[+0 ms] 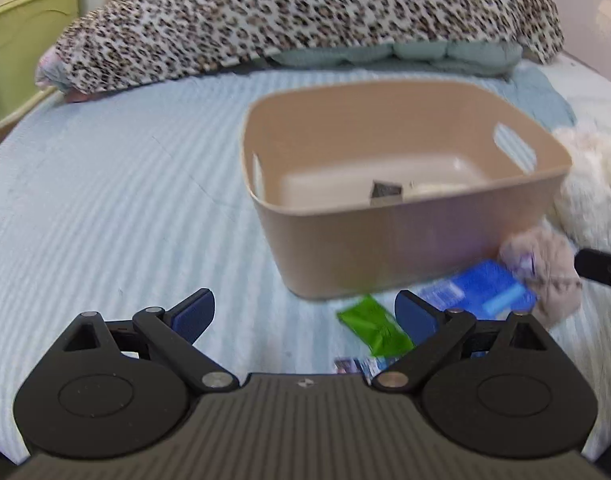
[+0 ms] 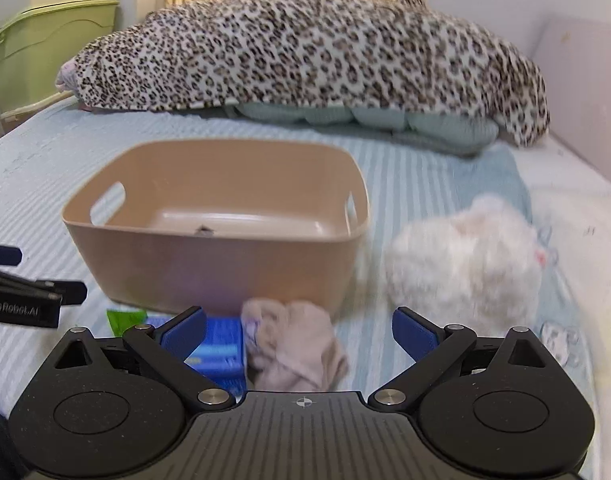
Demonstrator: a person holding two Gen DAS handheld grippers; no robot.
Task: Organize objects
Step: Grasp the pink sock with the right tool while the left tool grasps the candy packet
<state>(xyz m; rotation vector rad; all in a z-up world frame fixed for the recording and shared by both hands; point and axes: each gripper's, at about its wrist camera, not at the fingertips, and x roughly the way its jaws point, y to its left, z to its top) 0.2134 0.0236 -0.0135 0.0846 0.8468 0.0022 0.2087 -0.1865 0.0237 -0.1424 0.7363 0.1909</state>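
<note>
- Left wrist view: the left hand-held gripper point(image 1: 304, 312) is held wide open and empty above the bed point(image 1: 105, 200). A tan bin point(image 1: 369, 248) stands ahead, with a small dark item point(image 1: 385, 191) and something pale on its floor. Just in front of the bin lie a green packet point(image 1: 371, 326), a blue pack point(image 1: 481, 290) and a beige cloth bundle point(image 1: 545, 276); a small printed item point(image 1: 355, 365) is partly hidden by the gripper body.
- Right wrist view: the right hand-held gripper point(image 2: 299, 330) is likewise spread wide and holds nothing. The beige cloth bundle point(image 2: 293, 348) lies between its fingers, beside the blue pack point(image 2: 221, 346); a white fluffy toy point(image 2: 465, 256) sits to the right of the bin point(image 2: 209, 264).
- Step judged in hand: reaching for a loose item, most likely the cloth. Next, the fingers need lowering around it and closing before a lift into the bin.
- Surroundings: striped pale-blue bedding, a leopard-print blanket point(image 2: 305, 52) at the far end, a green cabinet point(image 2: 45, 36) to the left.
</note>
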